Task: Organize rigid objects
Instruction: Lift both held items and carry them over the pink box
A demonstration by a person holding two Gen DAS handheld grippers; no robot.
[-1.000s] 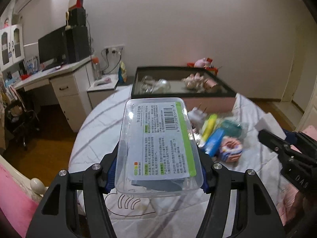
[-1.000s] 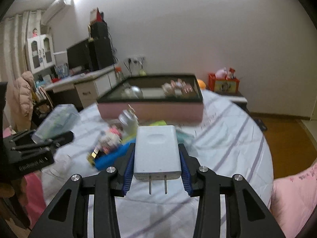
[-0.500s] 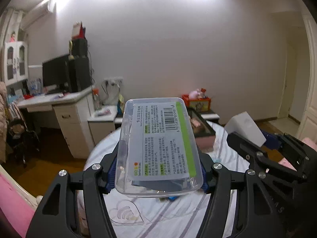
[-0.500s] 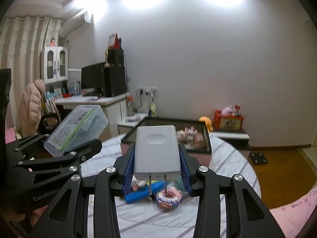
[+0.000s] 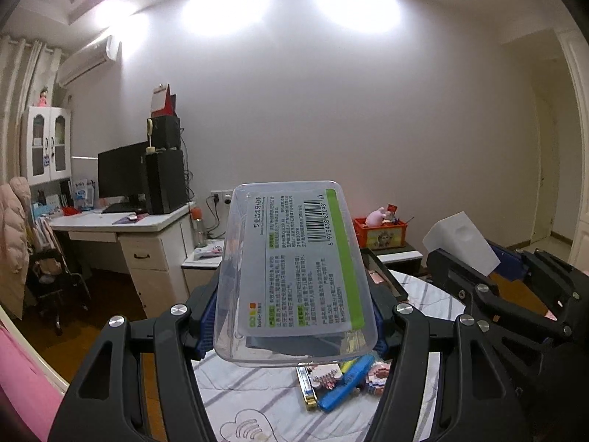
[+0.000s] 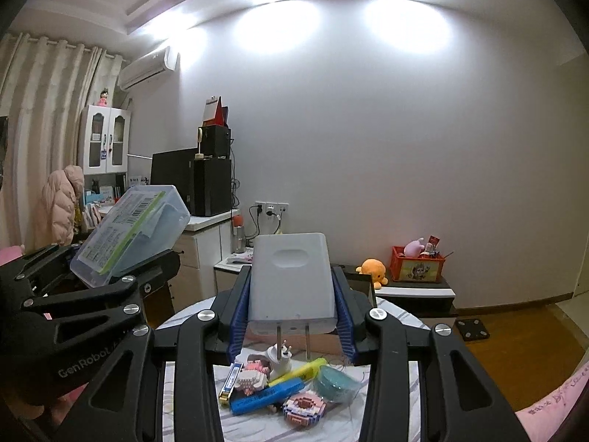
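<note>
Two items are lifted: my left claw (image 5: 294,335) clamps the floss-pick box (image 5: 294,276), my right claw (image 6: 291,326) the white charger (image 6: 292,281). Neither is stowed yet. Toys and highlighters (image 6: 279,386) remain on the surface (image 6: 257,423).

Both claws, left (image 5: 292,326) and right (image 6: 292,326), higher and tilted upward from the table's clutter (image 6: 279,386) since a second ago.

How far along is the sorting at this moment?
Done: can't tell, the tray is mostly hidden. In hand: left gripper holds a clear box, right gripper a white charger, both raised. Left: the pile on the table.
</note>
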